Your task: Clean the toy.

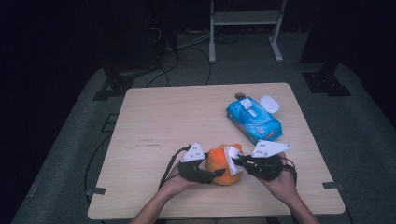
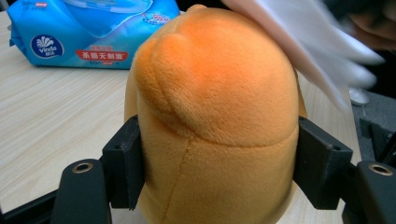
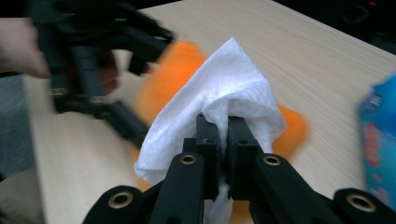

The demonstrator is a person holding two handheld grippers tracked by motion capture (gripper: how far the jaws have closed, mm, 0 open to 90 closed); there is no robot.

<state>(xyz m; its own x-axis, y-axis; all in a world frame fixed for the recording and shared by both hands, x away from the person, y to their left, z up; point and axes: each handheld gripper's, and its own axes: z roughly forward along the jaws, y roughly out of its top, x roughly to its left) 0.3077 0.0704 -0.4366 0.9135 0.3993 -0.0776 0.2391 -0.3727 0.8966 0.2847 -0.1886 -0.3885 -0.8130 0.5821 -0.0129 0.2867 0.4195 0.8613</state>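
Jaws clamp orange plush toy (image 2: 215, 121), white wipe (image 3: 224, 93), wooden table (image 1: 159, 126), dark room

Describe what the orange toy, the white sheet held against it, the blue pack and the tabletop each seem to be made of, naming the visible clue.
Orange toy: plush fabric; short fuzzy pile, stitched seam.
White sheet: probably tissue or a wipe; thin, crumpled, faintly embossed.
Blue pack: glossy plastic film; shiny printed wrapper with a flap on top.
Tabletop: pale wood-grain surface, perhaps laminate; matte, with fine parallel streaks.
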